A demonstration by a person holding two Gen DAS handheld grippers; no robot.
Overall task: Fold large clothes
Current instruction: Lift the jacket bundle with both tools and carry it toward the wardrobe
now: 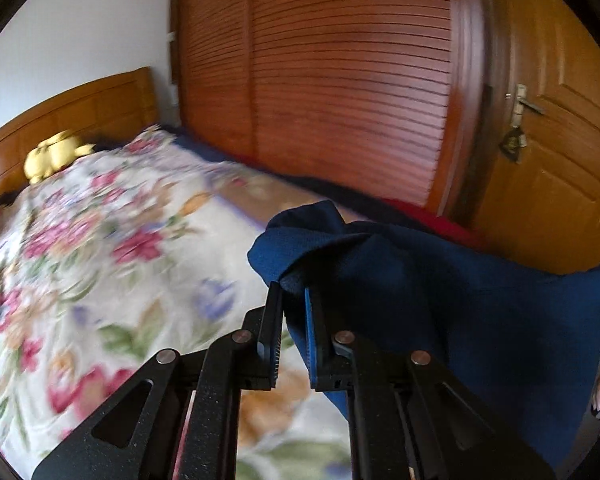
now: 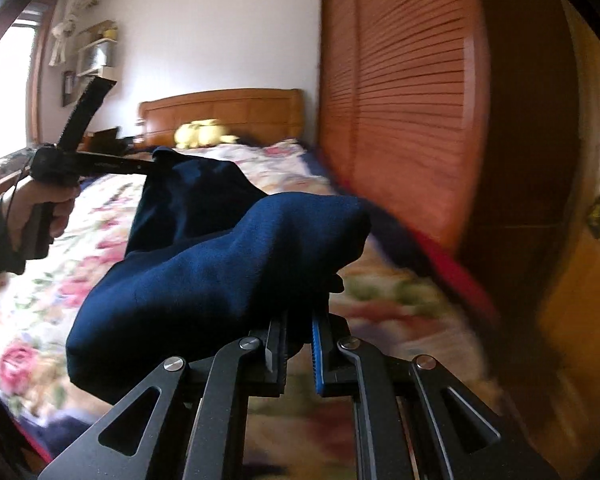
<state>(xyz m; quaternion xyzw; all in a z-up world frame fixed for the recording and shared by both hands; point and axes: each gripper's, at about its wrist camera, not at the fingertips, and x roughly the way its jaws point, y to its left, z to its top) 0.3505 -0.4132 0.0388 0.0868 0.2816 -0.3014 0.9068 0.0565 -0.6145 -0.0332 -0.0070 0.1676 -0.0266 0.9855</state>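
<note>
**Navy garment held up over the bed by both grippers**

Navy blue knit cloth, one large garment [image 1: 440, 280], hung in the air above the flowered bedspread [image 1: 100, 240], lifted clear of it between the two tools. The left gripper [image 1: 294, 292] had its jaws nearly closed, pinching a bunched edge of the garment between the pads; the fabric draped off to the right and down from there. The right gripper [image 2: 300, 320] was likewise clamped narrow on another part of the same garment, with a thick fold mounded over its fingertips. In the right wrist view the person's left hand [image 2: 40, 208] showed at the far left, gripping the handle of its tool, whose tip met the garment's upper corner. Cloth sagged between the two grips. A yellow soft toy [image 1: 56, 154] sat by the wooden headboard [image 1: 80, 104]. Slatted wardrobe doors [image 1: 340, 80] stood beyond the bed, a wooden door [image 1: 560, 160] to the right. Background was blurred.
</note>
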